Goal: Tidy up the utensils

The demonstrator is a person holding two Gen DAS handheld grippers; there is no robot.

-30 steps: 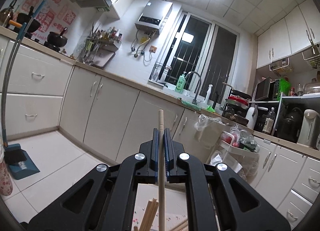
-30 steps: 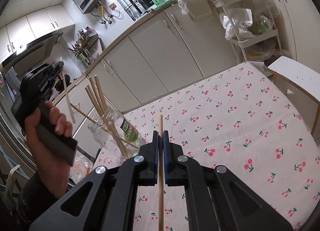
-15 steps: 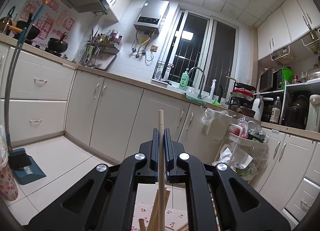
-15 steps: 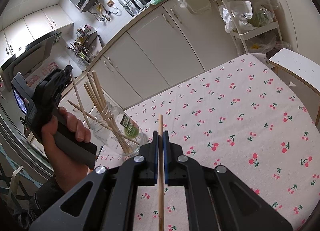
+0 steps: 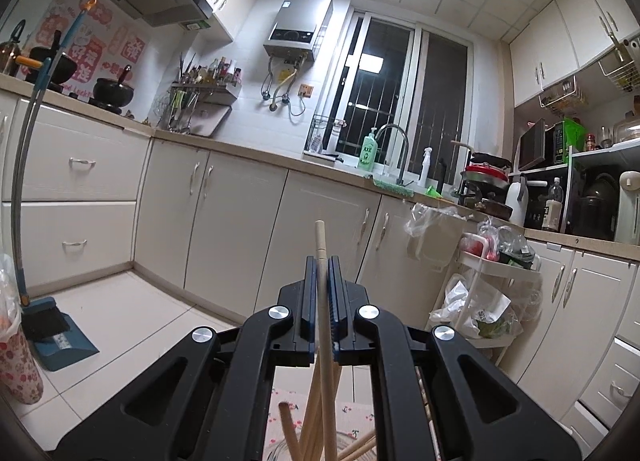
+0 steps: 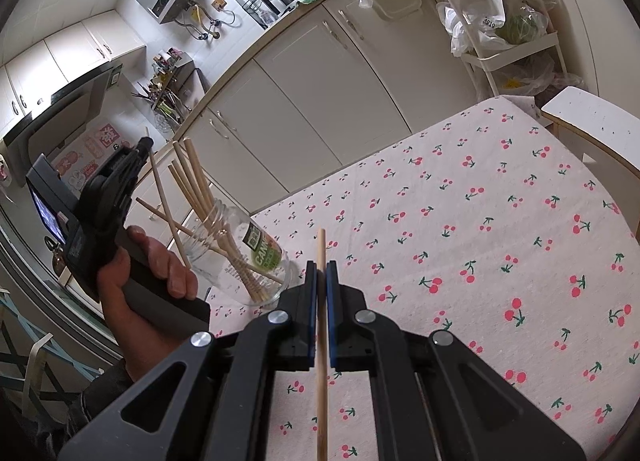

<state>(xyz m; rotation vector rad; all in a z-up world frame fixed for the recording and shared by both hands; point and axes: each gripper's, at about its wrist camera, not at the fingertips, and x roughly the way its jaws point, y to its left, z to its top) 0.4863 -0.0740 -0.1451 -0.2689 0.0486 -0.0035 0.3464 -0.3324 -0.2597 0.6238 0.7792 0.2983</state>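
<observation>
Wide table (image 6: 520,221) under a cherry-print cloth, filling the right wrist view from the centre to the right edge. Behind it, a long run of cream cabinets (image 6: 320,73) below the counter, with a white trolley (image 6: 516,57) of plastic bags off the table's far corner and a white stool top (image 6: 592,117) just beside its right edge. Over in the left wrist view, same cabinets, sink tap and green soap bottle (image 5: 370,152) under the dark window, a water heater (image 5: 298,27) high on the tiled wall, a blue dustpan and brush (image 5: 52,333) standing on the floor at left.

Near the table's left edge, a clear glass jar (image 6: 244,257) with a green label, tilted, several wooden chopsticks (image 6: 192,181) fanning out of its mouth. Partly hiding its left side: the left hand (image 6: 156,273) wrapped around the handle of the left gripper (image 6: 142,149), held just above and beside the jar.

Closed on a single chopstick (image 5: 320,281), that left gripper (image 5: 320,285), with the stick's tip poking past the fingertips and its lower length running down among the other sticks in the jar's mouth at the bottom of frame.

Closed too, the right gripper (image 6: 320,273), pinching a second chopstick (image 6: 321,341) upright between its blue pads (image 6: 311,301), over the cloth, near the jar but apart from it.
</observation>
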